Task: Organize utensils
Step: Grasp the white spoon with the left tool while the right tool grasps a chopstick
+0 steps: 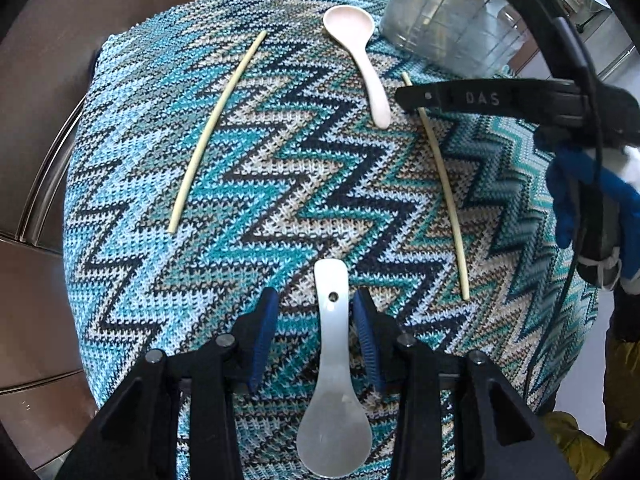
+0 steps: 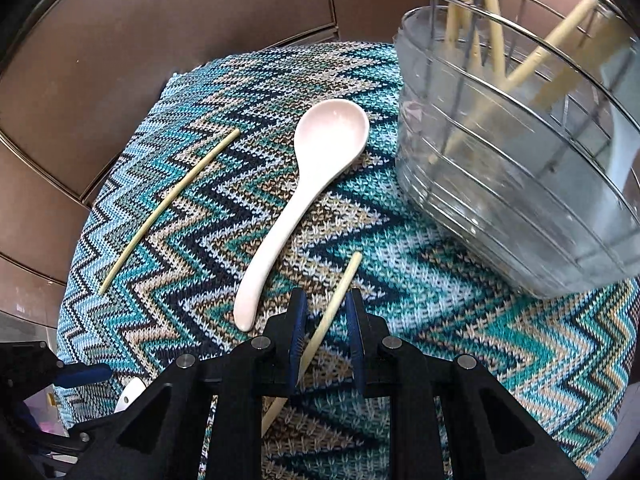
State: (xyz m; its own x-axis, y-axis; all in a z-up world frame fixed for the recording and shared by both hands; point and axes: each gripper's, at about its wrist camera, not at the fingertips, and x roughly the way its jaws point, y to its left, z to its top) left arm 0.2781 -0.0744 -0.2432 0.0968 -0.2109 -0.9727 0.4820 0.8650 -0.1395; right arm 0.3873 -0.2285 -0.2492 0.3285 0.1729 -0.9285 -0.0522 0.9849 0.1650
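Observation:
In the left wrist view my left gripper [image 1: 316,312] is open, its blue pads either side of the handle of a white spoon [image 1: 334,380] that lies on the zigzag cloth [image 1: 280,184]. A second white spoon [image 1: 360,60] lies at the far side, with one chopstick [image 1: 216,128] to the left and another [image 1: 444,188] to the right. In the right wrist view my right gripper [image 2: 326,312] is open around that right chopstick [image 2: 332,312], low over the cloth [image 2: 440,300]. The far spoon [image 2: 304,196] and left chopstick [image 2: 172,208] lie beyond.
A clear wire-framed utensil holder [image 2: 512,184] with several chopsticks stands at the far right; it also shows in the left wrist view [image 1: 448,28]. Brown cabinet panels [image 2: 160,40] surround the cloth-covered surface. The right gripper's body [image 1: 500,100] reaches in from the right.

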